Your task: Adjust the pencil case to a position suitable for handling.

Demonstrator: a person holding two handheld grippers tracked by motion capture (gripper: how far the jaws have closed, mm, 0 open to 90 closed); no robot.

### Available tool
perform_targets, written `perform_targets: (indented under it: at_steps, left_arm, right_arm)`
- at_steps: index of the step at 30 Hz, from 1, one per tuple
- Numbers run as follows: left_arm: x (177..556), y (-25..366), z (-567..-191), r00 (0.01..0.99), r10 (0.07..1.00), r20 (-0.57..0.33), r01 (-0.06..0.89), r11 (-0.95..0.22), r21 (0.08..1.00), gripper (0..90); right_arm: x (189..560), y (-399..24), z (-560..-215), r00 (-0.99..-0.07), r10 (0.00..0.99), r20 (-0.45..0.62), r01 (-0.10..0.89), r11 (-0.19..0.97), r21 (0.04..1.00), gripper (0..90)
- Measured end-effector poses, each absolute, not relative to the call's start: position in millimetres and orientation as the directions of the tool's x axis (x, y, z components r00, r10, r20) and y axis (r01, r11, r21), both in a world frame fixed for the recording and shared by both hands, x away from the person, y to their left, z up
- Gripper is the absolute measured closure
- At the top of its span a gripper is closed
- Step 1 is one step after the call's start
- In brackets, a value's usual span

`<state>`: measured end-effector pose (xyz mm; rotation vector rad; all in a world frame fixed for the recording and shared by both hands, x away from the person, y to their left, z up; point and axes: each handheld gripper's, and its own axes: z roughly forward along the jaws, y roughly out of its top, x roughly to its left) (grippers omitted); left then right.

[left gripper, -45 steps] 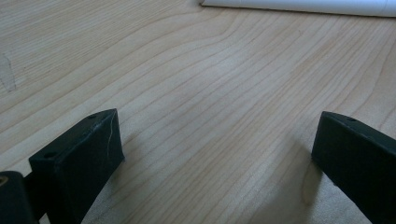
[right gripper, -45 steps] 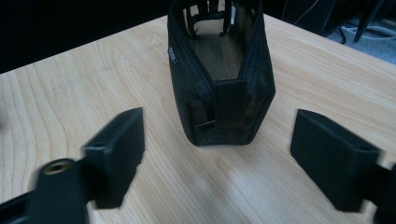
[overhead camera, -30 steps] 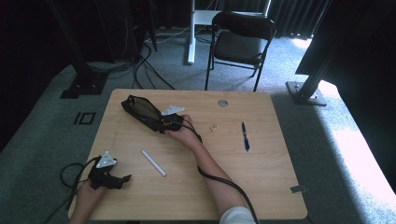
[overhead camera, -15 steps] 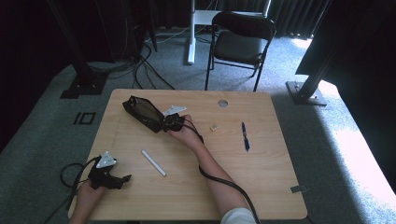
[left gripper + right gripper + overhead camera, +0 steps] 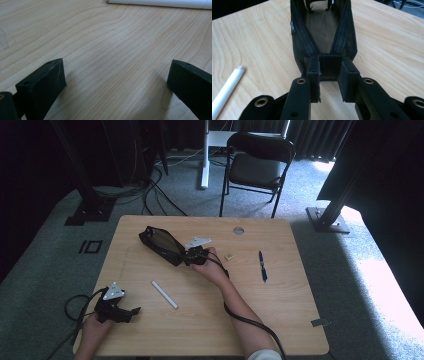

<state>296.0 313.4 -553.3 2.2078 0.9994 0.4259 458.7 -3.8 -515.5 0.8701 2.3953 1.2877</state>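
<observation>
A black mesh zip pouch (image 5: 161,244) lies open on the wooden table (image 5: 280,310) at the back left. My right gripper (image 5: 186,257) has just been closing and is now shut on the pouch's near end. In the right gripper view the pads (image 5: 314,72) pinch the fabric end of the pouch (image 5: 324,32) below the zip. My left gripper (image 5: 132,312) rests at the front left of the table. Its jaws stand wide open over bare wood in the left gripper view (image 5: 115,82). A white stick (image 5: 164,294) lies between the two grippers.
A blue pen (image 5: 262,266) and a small tan piece (image 5: 229,256) lie to the right of the right hand. A round hole (image 5: 238,230) sits near the table's far edge. A folding chair (image 5: 257,167) stands beyond the table. The white stick (image 5: 225,92) lies left of the right gripper.
The right gripper's jaws closed on the pouch's end, and hand and pouch shifted slightly toward the near right. The left gripper stayed put.
</observation>
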Motion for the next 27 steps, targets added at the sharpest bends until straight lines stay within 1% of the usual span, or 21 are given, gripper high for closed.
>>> perform_targets:
  at_steps: [12,13,15,20,27]
  left_arm:
    - [296,313,-553,0.654,0.757,0.020,0.539,-0.484,0.690,2.1]
    - [296,313,-553,0.654,0.757,0.020,0.539,-0.484,0.690,2.1]
    - [296,313,-553,0.654,0.757,0.020,0.539,-0.484,0.690,2.1]
    - [296,313,-553,0.653,0.757,0.020,0.539,-0.484,0.690,2.2]
    - [296,313,-553,0.653,0.757,0.020,0.539,-0.483,0.690,2.1]
  right_arm:
    - [442,-36,-516,-0.756,0.652,0.053,0.399,0.396,0.827,73.2]
    - [436,-45,-516,-0.753,0.657,0.042,0.394,0.398,0.828,73.2]
    - [435,-47,-516,-0.751,0.659,0.044,0.396,0.397,0.828,73.2]
    - [421,-65,-518,-0.739,0.671,0.054,0.402,0.376,0.835,73.2]
    - [404,-88,-519,-0.729,0.684,0.044,0.403,0.376,0.835,73.2]
